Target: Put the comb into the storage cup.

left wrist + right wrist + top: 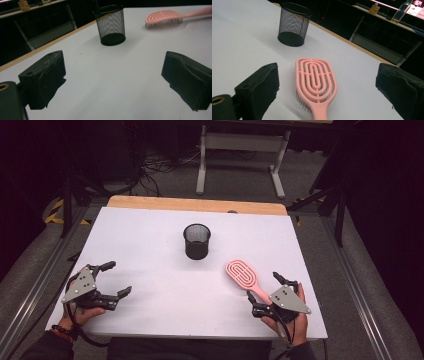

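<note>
- Work judged at its very start: nothing lifted, nothing placed, nothing in either pair of tongs.
- Pink hairbrush (243,276) lying flat on the white table (150,235), bristles down, handle pointing toward the near right corner.
- Black mesh cup (197,241) standing upright near the table's middle, well apart from the brush head; appears empty from above, though the dark mesh leaves the bottom hard to read.
- Right gripper (266,291) held low at the near right edge, jaws spread wide, straddling the brush handle without touching it.
- In the right gripper view, brush (315,81) centred between the two black jaws, handle running down toward the camera, clear table on both sides of it; cup (293,23) beyond and to the left.
- Left gripper (114,279) resting at the near left edge, jaws likewise wide apart and empty, well away from both objects.
- In the left gripper view, bare table between the jaws; cup (110,24) and brush (166,17) far ahead.
- Likely aim, judged from the layout: brush to go into the cup, handle first or head first not determinable.
- Done so far: approach of the right tongs to the handle only.
- Left to do: closing on the handle, lifting, carrying across to the cup, tilting upright, lowering in, releasing.
</note>
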`<action>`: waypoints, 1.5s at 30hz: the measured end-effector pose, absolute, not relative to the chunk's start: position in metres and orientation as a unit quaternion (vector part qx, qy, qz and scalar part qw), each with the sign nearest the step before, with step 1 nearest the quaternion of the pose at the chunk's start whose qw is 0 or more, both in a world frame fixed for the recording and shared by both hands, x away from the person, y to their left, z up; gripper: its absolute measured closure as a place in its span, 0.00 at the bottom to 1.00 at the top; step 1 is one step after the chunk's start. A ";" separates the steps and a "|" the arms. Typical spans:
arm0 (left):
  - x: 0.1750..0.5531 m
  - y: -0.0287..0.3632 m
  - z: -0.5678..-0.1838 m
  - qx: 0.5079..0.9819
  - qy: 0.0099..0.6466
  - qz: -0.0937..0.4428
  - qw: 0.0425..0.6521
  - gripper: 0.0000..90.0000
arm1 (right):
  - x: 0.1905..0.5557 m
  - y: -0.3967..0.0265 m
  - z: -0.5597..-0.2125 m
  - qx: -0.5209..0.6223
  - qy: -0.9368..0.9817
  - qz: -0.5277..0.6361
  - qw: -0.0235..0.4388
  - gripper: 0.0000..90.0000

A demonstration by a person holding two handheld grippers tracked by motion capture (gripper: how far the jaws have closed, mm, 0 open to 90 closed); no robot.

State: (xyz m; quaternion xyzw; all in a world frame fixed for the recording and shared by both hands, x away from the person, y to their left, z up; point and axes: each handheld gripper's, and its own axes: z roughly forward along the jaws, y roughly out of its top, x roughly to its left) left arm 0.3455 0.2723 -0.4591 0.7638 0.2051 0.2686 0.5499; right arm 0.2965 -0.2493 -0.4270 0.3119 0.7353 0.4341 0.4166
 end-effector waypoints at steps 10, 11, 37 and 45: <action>0.345 0.270 -0.463 0.774 0.193 0.250 0.549 0.07 | 0.308 -0.245 -0.428 0.321 0.764 0.412 0.378 0.08; 0.344 0.269 -0.463 0.774 0.192 0.250 0.549 0.08 | 0.310 -0.245 -0.427 0.324 0.769 0.410 0.368 0.08; 0.350 0.263 -0.469 0.787 0.203 0.234 0.534 0.08 | 0.395 -0.235 -0.431 0.396 0.901 0.118 0.134 0.38; 0.351 0.265 -0.469 0.781 0.211 0.232 0.540 0.09 | 0.390 -0.242 -0.438 0.385 0.903 0.158 0.107 0.65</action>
